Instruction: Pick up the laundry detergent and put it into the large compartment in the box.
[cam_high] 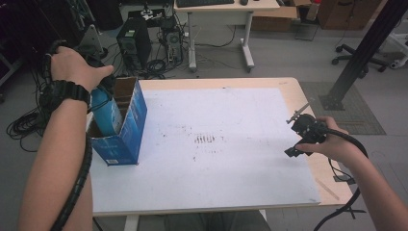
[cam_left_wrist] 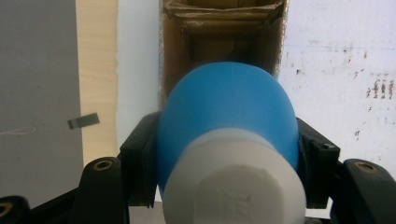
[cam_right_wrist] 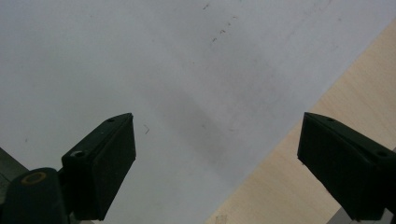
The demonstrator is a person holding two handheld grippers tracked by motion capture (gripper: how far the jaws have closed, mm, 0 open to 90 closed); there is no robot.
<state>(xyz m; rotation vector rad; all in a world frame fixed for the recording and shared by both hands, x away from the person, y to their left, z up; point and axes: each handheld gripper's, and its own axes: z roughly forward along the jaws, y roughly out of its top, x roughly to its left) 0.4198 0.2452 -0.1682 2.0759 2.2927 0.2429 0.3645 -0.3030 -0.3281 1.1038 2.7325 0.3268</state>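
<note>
1. wood-edged table (cam_high: 288, 91) carried a big white sheet (cam_high: 216, 144), scuffed with dark marks near its middle, and everything in play sat at its left side.
2. blue carton (cam_high: 126, 126) stood upright at the table's left edge, its top open; the brown cardboard inside (cam_left_wrist: 219, 42) looked hollow as far as could be seen, and i could not tell if anything lay at the bottom.
3. blue bottle (cam_left_wrist: 229, 112) with a white cap (cam_left_wrist: 236, 186) was gripped across its body by the left claw (cam_high: 98, 86), its long axis pointing down, cap end toward the hand.
4. the bottle's lower end sat in or at the carton's mouth, directly ahead of the claw, so i judged the coming move to be a straight push down along that axis.
5. right claw (cam_right_wrist: 217, 168) hovered over the sheet's right edge with its jaws wide apart and nothing between them, well apart from the carton; the left hand (cam_high: 72, 67) was the nearer one.
</note>
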